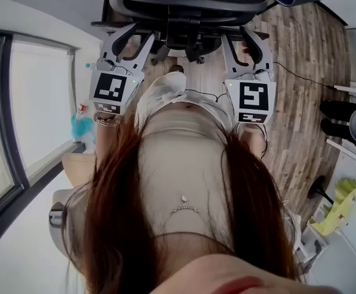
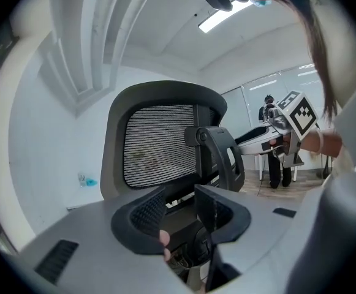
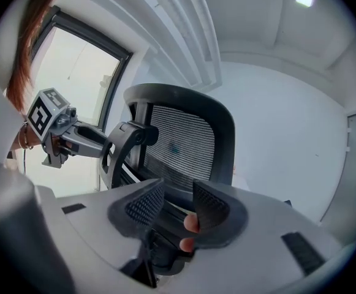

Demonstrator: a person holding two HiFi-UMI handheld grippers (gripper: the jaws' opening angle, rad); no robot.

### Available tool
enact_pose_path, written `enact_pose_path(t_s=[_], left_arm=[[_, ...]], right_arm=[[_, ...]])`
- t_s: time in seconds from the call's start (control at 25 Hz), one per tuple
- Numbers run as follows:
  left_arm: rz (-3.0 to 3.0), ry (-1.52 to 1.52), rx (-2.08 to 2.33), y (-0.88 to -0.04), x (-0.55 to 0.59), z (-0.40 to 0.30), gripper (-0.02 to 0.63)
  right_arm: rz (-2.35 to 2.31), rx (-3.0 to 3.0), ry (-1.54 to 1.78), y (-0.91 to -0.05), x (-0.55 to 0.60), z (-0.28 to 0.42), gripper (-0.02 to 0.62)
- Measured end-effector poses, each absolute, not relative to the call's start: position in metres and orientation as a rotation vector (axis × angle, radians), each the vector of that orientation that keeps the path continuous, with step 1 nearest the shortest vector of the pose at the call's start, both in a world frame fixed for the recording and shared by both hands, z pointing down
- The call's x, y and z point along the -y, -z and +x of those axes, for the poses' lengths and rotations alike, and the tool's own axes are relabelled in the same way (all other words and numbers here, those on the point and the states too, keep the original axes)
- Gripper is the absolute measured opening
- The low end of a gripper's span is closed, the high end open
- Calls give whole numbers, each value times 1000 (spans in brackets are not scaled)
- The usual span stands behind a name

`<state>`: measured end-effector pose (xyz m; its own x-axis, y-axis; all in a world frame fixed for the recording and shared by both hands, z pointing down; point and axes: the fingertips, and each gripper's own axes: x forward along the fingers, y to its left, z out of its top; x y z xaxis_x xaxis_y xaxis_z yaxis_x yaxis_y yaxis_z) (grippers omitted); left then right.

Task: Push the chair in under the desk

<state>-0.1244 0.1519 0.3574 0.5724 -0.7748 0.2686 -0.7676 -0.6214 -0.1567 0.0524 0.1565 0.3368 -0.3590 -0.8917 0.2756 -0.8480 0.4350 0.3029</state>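
- The left tool (image 2: 181, 210) is nearest us. Its ribbed jaws stand apart and grip nothing; only the chair's back parts show through the gap.
- The right tool (image 3: 178, 204) is the same, with its jaws apart and nothing pressed between the pads.
- The chair (image 1: 184, 5) stands straight ahead on the wooden floor (image 1: 300, 60) with its back turned to us. One tool sits on either side of its middle, close behind the backrest; we cannot tell whether either touches it.
- The spine bracket (image 2: 217, 155) behind the backrest looks like hard, stiff plastic. We judge it a sound place to bear on.
- The mesh (image 2: 159, 143) would likely give and sag under a push, so we would keep off it.
- The grey rim (image 3: 223, 121) round the mesh looks rigid. We would take hold there, or press on it, with both tools at matching height.
- We expect a fairly heavy chair that rolls readily and swivels if pushed unevenly, so an even, steady push suits it.
- No view clearly shows us the worktop it belongs under.
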Motion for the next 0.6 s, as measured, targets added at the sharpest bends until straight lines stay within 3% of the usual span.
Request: enact_pose_path(t_s=[0.6], left_arm=[[-2672, 667, -1295, -385, -145, -126, 207]], right_arm=[[1352, 2214, 153, -372, -155, 51, 204]])
